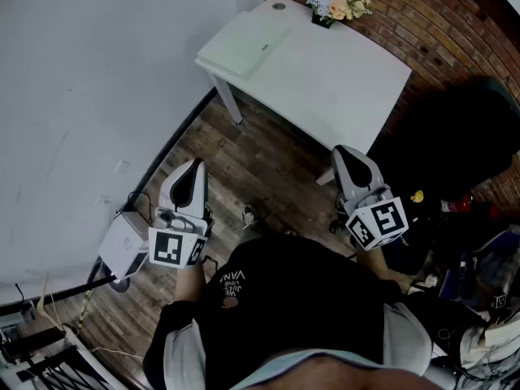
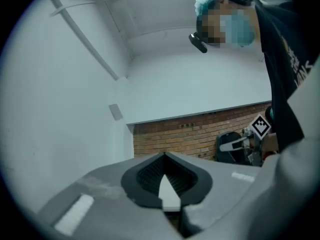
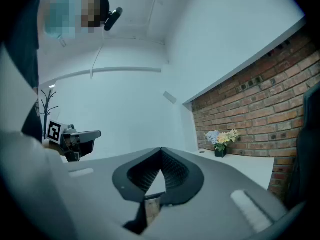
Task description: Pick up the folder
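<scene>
We held the L gripper (image 1: 192, 169) and R gripper (image 1: 345, 154) level, close to our body, over the brown wooden plank floor (image 1: 268, 165). Both sets of jaws were fully closed w/ nothing between them. The thin pale-green folder (image 1: 244, 45) lay flat on the white rectangular tabletop (image 1: 349, 88), at its left end right by the edge & corner, well apart from both grippers. A small bunch of pastel flowers in a dark pot (image 1: 333, 5) stood near the folder, at the far edge.

Risks, as we judged them:
- Arriving w/ jaws not yet opened would only shove the folder. B/c it sat so close to the edge, it could slide off onto the floor.
- It looked thin & flat, so a jaw prob. couldn't get under it from above, and the pads might skate over the cover.
- A one-corner grip could let it sag or flop open.
- Reaching too far past it could tip the flowers.
</scene>
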Tool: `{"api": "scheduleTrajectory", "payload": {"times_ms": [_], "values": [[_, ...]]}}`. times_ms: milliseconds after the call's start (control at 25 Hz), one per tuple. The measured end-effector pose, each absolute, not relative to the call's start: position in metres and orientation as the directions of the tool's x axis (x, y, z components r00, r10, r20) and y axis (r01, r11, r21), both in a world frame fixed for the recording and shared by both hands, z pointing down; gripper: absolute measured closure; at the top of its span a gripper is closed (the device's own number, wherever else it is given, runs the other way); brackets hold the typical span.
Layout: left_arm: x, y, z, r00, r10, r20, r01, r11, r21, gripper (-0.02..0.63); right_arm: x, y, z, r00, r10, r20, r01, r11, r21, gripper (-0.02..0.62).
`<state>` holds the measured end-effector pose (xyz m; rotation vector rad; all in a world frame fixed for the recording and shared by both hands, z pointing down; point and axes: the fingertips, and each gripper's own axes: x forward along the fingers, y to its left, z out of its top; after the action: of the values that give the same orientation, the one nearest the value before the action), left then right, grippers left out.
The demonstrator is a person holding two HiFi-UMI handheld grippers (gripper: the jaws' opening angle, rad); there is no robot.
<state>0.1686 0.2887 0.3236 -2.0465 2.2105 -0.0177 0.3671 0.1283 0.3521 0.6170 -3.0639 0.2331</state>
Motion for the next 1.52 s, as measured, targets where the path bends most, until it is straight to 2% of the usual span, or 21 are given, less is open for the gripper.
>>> {"api": "scheduleTrajectory", "payload": {"times_ms": [400,720,1520], "values": [[0.152,0.287,0.329,-0.102,-0.992,-0.074,-0.992,0.107,-0.071,0.606,0.351,0.122,0.351,-0.934,-0.356,0.016,-0.353,0.918,-0.183,0.597],[0.126,0.281,0.339,-0.093,-0.994,-0.06,-0.994,0.096,-0.052,0.606,0.318,0.119,0.362,-0.935,-0.351,0.058,-0.355,0.911,-0.21,0.597],[0.011,0.255,0.358,0.025,-1.0,-0.007,-0.998,-0.025,-0.06,0.606,0.213,0.108,0.374,-0.885,-0.459,0.083,-0.465,0.852,-0.242,0.597]]}}
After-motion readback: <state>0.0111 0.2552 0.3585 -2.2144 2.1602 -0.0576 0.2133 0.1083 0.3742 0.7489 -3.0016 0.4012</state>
